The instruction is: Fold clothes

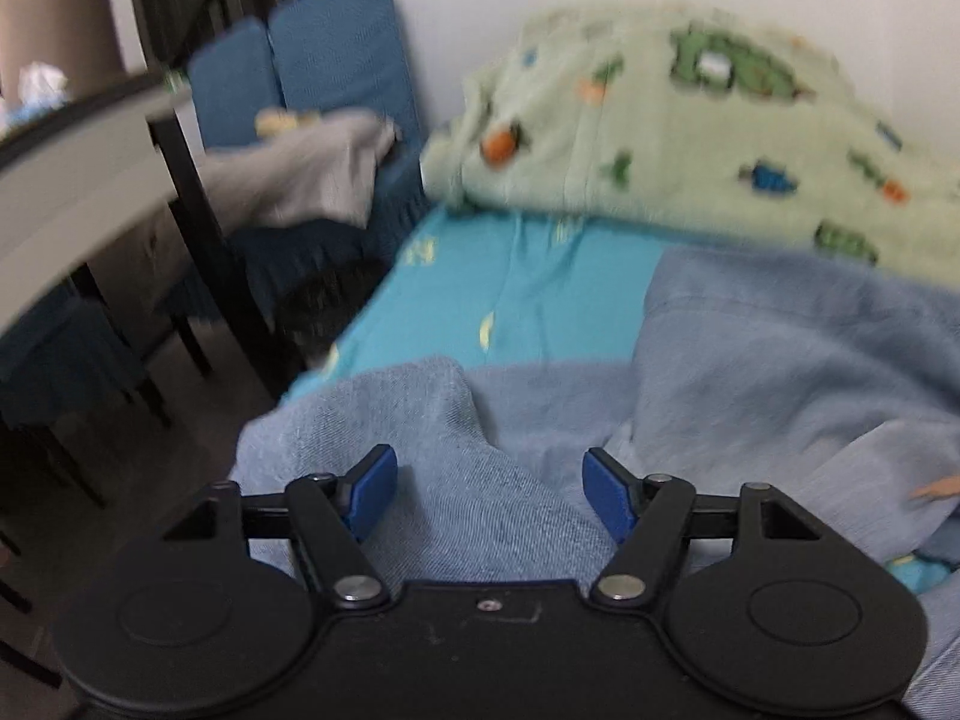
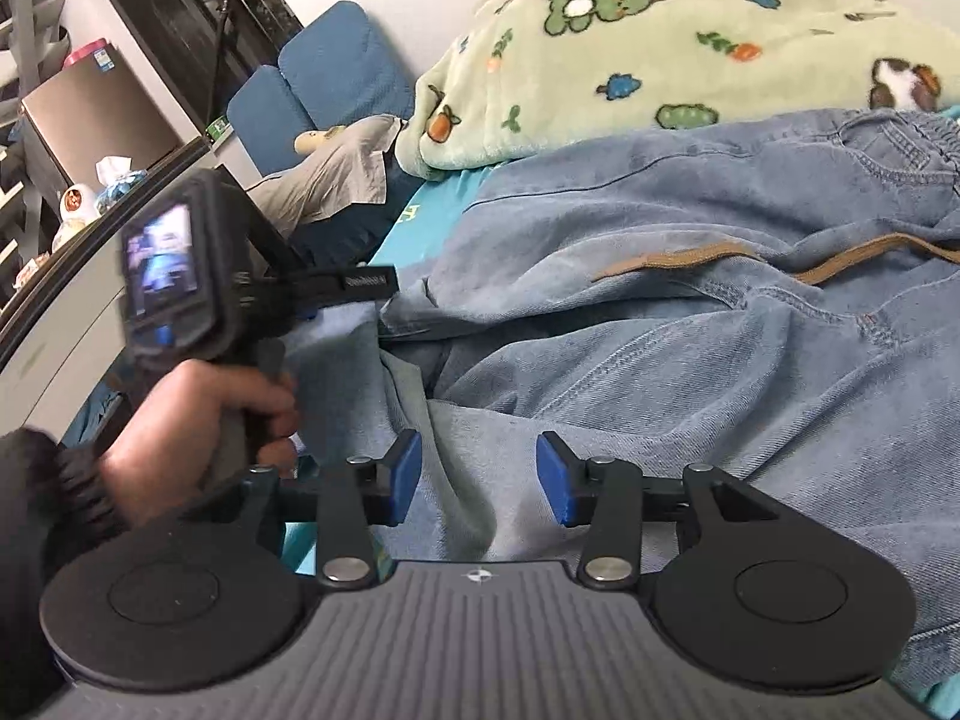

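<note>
Light blue jeans (image 2: 690, 324) lie crumpled on a bed with a turquoise sheet (image 1: 510, 300). In the left wrist view the jeans (image 1: 780, 372) fill the lower right, and a raised fold of denim (image 1: 456, 468) runs between the open blue pads of my left gripper (image 1: 489, 492). My right gripper (image 2: 478, 477) is open, its pads either side of a pale denim fold near the bed's edge. The left gripper's body (image 2: 198, 276), held by a hand (image 2: 198, 438), shows at the left of the right wrist view.
A pale green cartoon blanket (image 2: 660, 54) is heaped at the back of the bed against the wall. Blue chairs (image 1: 324, 66) with grey cloth (image 1: 312, 168) stand beyond the bed's left edge. A table (image 1: 66, 180) stands at left, above a dark floor.
</note>
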